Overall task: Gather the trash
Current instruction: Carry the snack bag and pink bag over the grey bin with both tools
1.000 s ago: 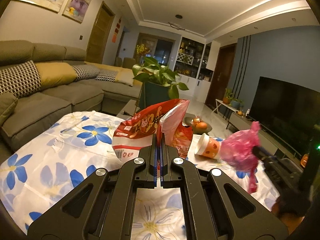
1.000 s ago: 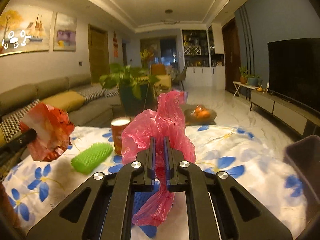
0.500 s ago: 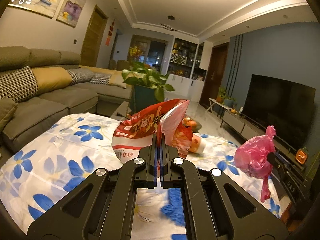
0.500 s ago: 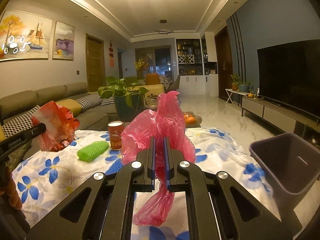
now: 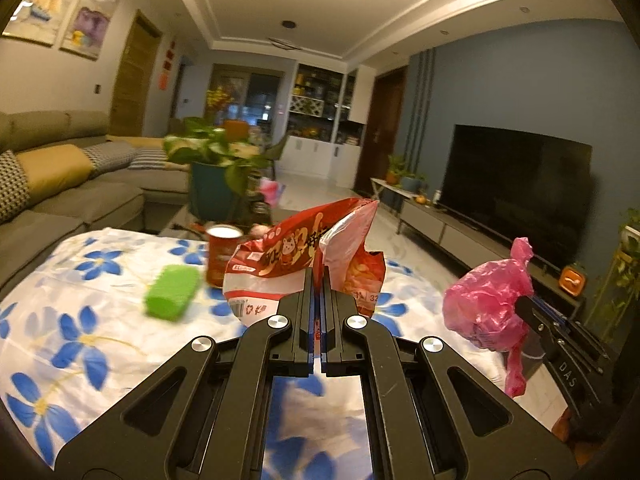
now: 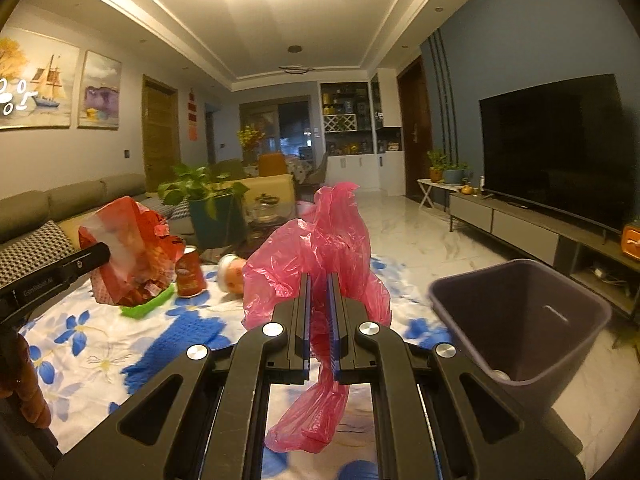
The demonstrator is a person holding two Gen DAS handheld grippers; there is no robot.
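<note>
Bin [image 6: 520,320] right — can [image 6: 190,276], brush [image 5: 172,296] left

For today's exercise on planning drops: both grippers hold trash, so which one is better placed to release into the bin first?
Right. The right gripper, clamping the crumpled pink plastic bag, sits beside the dark purple plastic bin; the left gripper holds the red snack packet farther away.

Both fisheye wrist cameras are looking forward along their own black fingers, close above the white blue-flowered tablecloth [image 5: 92,320], facing down the living room; both are sharing the green bristly brush [image 5: 173,292] and black television [image 6: 560,144]
</note>
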